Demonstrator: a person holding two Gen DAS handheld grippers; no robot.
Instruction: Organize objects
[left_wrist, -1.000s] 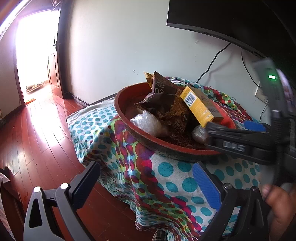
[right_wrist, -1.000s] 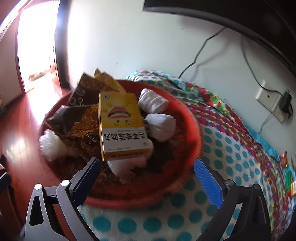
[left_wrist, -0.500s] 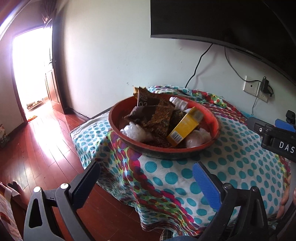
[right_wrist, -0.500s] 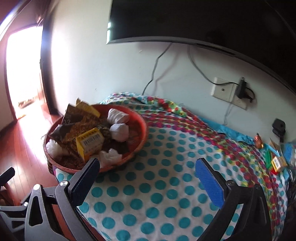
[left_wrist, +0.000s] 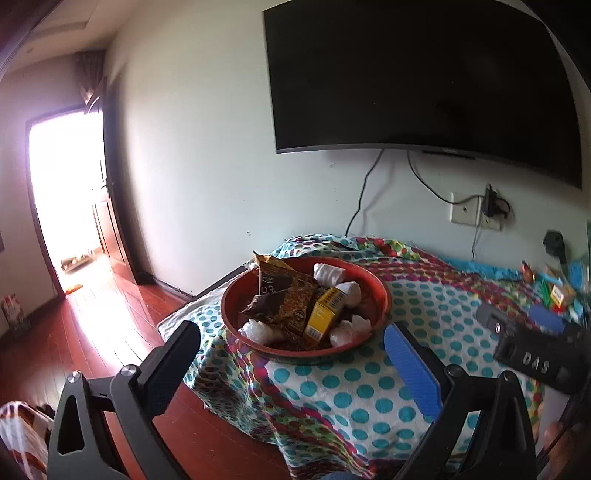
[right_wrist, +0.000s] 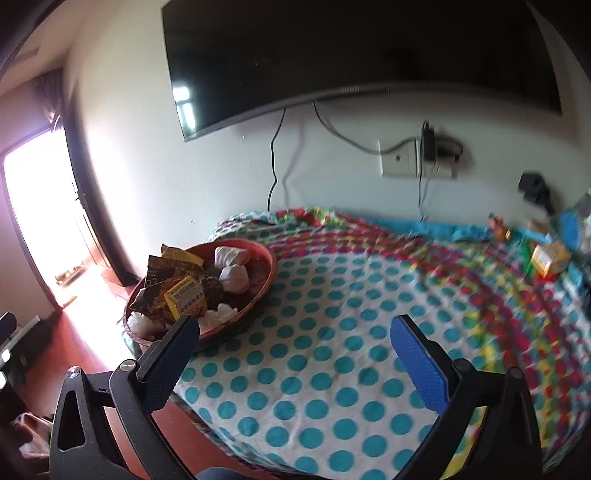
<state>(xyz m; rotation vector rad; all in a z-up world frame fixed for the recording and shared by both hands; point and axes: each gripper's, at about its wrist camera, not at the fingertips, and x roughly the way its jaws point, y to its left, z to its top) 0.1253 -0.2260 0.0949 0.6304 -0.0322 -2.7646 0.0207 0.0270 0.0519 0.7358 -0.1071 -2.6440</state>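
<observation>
Left tongs: spread wide, pinching nothing, held off the near-left corner of the table.
Right tongs: spread wide, empty, over bare dotted cloth.
Round red shallow basket: on the table's left end, ahead of and between the left tongs' tips, apart from them; in the right wrist view it lies ahead-left, just beyond the left finger.
Yellow cardboard box with barcode: tilted in the basket's middle, leaning on brown foil snack packets.
White wrapped bundles: several scattered around the box, inside the basket.
Table under white cloth with teal polka dots: against the wall, multicoloured border along its far side.
Small yellow carton: far right end of the table, well apart from both tongs.
Black curved wall-mounted screen: above the table.
</observation>
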